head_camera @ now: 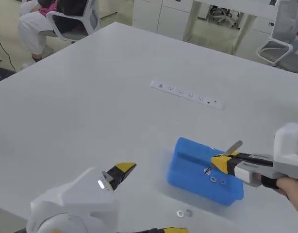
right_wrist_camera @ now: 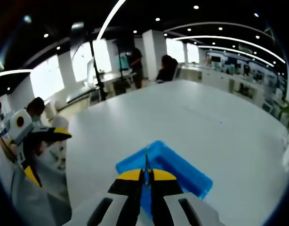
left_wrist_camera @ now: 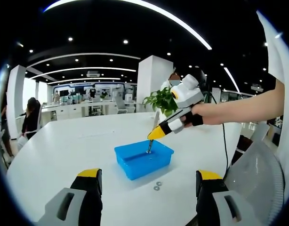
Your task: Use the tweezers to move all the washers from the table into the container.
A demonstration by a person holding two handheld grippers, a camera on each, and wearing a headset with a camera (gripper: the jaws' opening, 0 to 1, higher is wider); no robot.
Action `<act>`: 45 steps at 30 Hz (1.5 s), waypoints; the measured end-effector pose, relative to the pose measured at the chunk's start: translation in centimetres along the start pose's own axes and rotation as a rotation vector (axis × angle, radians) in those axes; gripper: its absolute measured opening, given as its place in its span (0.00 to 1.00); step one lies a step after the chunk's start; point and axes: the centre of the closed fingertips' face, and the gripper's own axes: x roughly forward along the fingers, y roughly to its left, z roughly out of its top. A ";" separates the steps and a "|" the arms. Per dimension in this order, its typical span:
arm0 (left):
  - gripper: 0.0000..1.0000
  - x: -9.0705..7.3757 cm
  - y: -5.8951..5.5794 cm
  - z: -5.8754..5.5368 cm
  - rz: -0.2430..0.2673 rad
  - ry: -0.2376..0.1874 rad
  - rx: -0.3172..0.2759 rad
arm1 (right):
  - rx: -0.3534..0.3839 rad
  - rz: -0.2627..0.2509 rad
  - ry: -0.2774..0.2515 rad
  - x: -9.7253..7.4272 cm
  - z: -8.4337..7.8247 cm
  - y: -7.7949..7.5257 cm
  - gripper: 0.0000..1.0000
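A blue container (head_camera: 188, 162) sits on the white table (head_camera: 91, 111) with two washers (head_camera: 218, 181) inside it. My right gripper (head_camera: 219, 161) is shut on slim metal tweezers (head_camera: 234, 146), whose tip points down into the container. Whether the tip holds a washer I cannot tell. Two more washers (head_camera: 184, 213) lie on the table just in front of the container. The right gripper view looks along the tweezers (right_wrist_camera: 146, 162) into the container (right_wrist_camera: 184, 175). My left gripper (head_camera: 150, 199) hovers open near the front edge, its jaws wide apart with nothing between them, facing the container (left_wrist_camera: 143, 159) and the table washers (left_wrist_camera: 157, 186).
A flush power strip (head_camera: 188, 93) runs across the table behind the container. Office chairs (head_camera: 74, 22) stand beyond the far edge, with a seated person (head_camera: 35, 22) at the far left. A potted plant (left_wrist_camera: 163, 101) stands behind the right gripper (left_wrist_camera: 159, 133).
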 end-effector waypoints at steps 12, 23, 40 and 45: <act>0.83 0.1 0.1 -0.1 -0.003 -0.001 -0.006 | 0.051 -0.023 0.018 0.9 -0.7 -2.5 0.03; 0.83 0.3 -0.2 -0.3 -0.015 0.008 0.002 | 0.085 -0.036 0.031 1.4 -1.2 -3.9 0.03; 0.82 0.3 -0.2 -0.4 -0.012 0.011 0.006 | 0.107 -0.024 0.086 3.3 -2.3 -4.4 0.03; 0.82 0.2 0.1 -0.3 -0.002 0.005 -0.001 | 0.104 -0.016 0.106 4.0 -2.8 -4.5 0.03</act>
